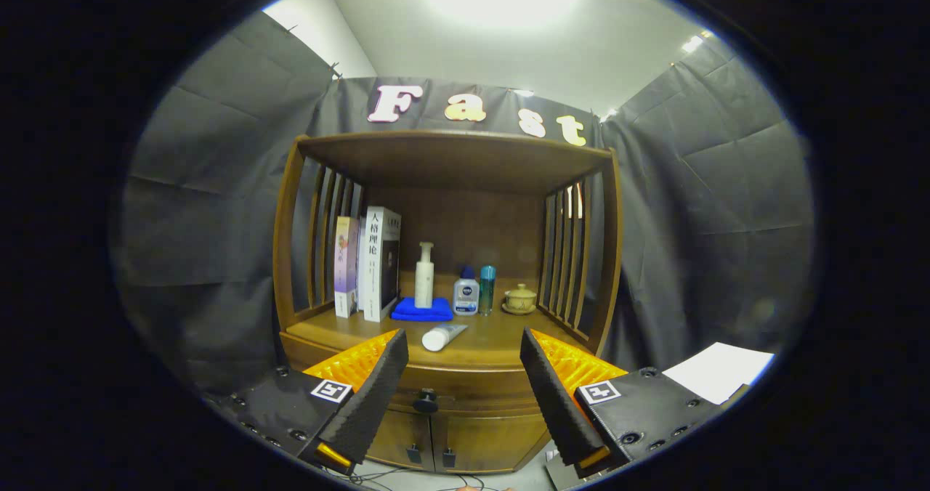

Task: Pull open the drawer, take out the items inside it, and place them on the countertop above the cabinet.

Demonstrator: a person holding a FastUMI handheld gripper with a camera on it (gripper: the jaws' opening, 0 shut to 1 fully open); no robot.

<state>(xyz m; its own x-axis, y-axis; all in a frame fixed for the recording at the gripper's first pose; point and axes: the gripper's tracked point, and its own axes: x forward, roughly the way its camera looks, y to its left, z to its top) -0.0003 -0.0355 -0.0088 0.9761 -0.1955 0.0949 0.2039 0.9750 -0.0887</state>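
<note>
The drawer [450,389] sits under the countertop [487,346] of the wooden cabinet [450,258], and it looks closed, with its front flat against the wood. Its dark round knob [426,402] is between the two fingers and a little way ahead of them.

The gripper [465,389] is spread wide and holds nothing.

A white tube [443,337] lies on its side near the front of the countertop. Behind it are a blue cloth [422,309] with a pump bottle [424,277] on it, a small clear bottle [466,296], a teal bottle [487,289], a little lidded cup [520,299] and some books [369,262].

This could be the drawer shut with things inside it, or shut again with the tube already taken out; I cannot see inside. If it needs opening, the fingers would have to close on the small knob and pull straight back.
</note>
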